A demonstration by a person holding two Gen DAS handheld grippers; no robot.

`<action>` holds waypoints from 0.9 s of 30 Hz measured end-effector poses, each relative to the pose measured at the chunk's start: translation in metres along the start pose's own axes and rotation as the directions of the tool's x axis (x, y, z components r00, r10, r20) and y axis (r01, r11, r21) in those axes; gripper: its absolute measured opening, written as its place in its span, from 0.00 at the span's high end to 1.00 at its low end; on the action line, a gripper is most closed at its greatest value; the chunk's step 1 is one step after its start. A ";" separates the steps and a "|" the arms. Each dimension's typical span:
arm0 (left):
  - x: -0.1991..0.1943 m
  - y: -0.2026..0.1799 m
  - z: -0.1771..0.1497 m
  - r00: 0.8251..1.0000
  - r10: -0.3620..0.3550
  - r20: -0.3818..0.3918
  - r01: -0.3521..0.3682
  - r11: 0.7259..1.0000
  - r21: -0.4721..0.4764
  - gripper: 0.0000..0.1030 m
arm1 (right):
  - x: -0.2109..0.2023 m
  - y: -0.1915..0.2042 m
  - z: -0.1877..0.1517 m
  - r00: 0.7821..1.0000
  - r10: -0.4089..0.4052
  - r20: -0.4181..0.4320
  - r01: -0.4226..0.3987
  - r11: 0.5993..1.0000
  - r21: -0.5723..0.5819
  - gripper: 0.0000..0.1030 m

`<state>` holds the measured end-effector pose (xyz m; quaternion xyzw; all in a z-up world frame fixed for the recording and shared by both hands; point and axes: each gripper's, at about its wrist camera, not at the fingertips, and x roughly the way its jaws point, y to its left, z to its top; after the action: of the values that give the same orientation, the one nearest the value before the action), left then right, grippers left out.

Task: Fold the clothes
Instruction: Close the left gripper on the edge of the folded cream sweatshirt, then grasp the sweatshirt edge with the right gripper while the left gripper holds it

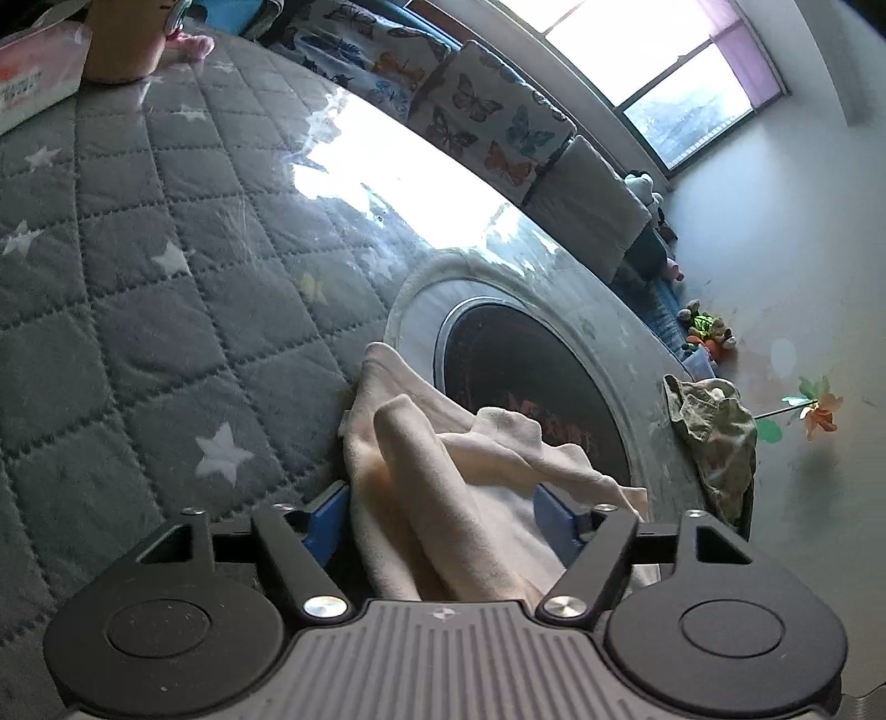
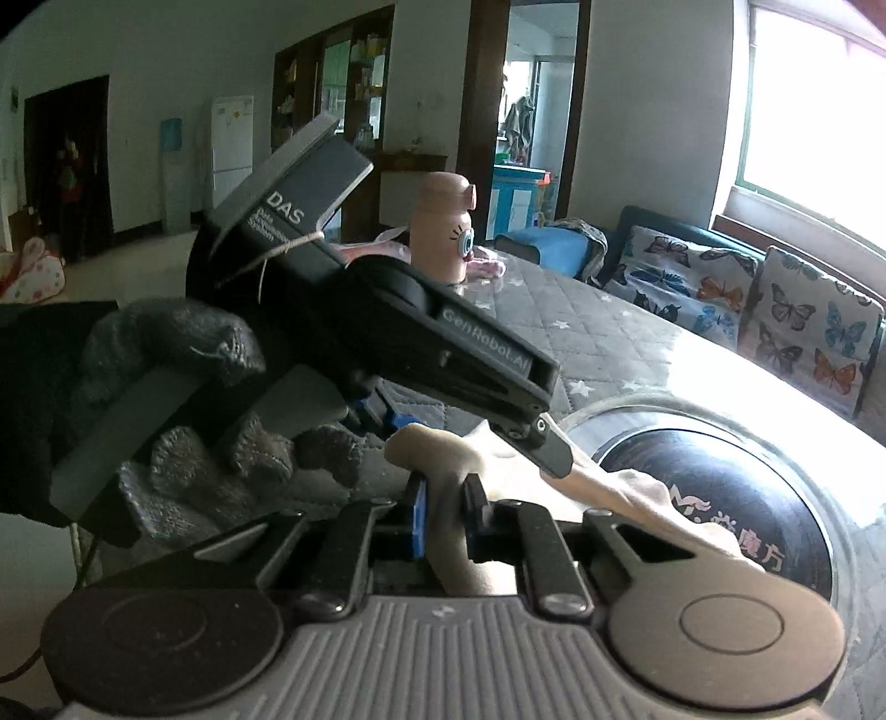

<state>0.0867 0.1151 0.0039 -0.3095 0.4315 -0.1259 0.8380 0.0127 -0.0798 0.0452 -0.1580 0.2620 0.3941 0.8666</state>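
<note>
Cream cloth (image 1: pixel 443 476): a soft, pale garment, bunched in folds, lifted at the near edge of the worktop (image 1: pixel 138 288) and draped partly over the dark round panel (image 1: pixel 531 387).
Left claw (image 1: pixel 443 520): its blue-padded fingers (image 1: pixel 326 520) stand wide, with the cream cloth heaped between them; whether they actually grip it I cannot tell from here.
Right claw (image 2: pixel 446 515): pressed together on a fold of the same cloth (image 2: pixel 443 454), the blue pad (image 2: pixel 416 515) on one side and the black one on the other.
Left hand (image 2: pixel 183 399): in a grey knitted glove, wrapped round the handle of the left tool, which crosses the right wrist view just above the right claw.
Worktop cover: grey quilted fabric with white stars, under a glossy sheet that glares with window light.
Round panel: black, ringed in pale metal, with lettering on it.
Far end of the worktop: a pink bottle (image 2: pixel 443 227) with a cartoon eye stands upright, pink cloth (image 2: pixel 482 266) beside it.
Right edge of the worktop: an olive-green crumpled garment (image 1: pixel 714 432) hangs over the side.
Behind: a sofa with butterfly-print cushions (image 2: pixel 814 332) under the bright window (image 1: pixel 664 50).
</note>
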 end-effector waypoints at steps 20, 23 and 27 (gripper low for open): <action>-0.002 0.014 -0.005 1.000 0.017 0.005 -0.016 0.997 -0.074 0.81 | -0.019 -0.093 -0.046 0.977 -0.188 -0.097 0.205 0.955 0.213 0.82; -0.002 0.014 -0.005 1.000 0.019 0.006 -0.018 0.997 -0.071 0.81 | -0.022 -0.115 -0.057 0.962 -0.241 -0.132 0.267 0.930 0.251 0.82; -0.002 0.014 -0.006 1.000 0.022 0.007 -0.021 0.998 -0.061 0.81 | -0.019 -0.142 -0.076 0.927 -0.315 -0.202 0.363 0.889 0.280 0.82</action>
<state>0.0799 0.1248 -0.0062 -0.3309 0.4350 -0.1024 0.8312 0.0858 -0.2188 0.0044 -0.0919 0.3543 0.1770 0.9136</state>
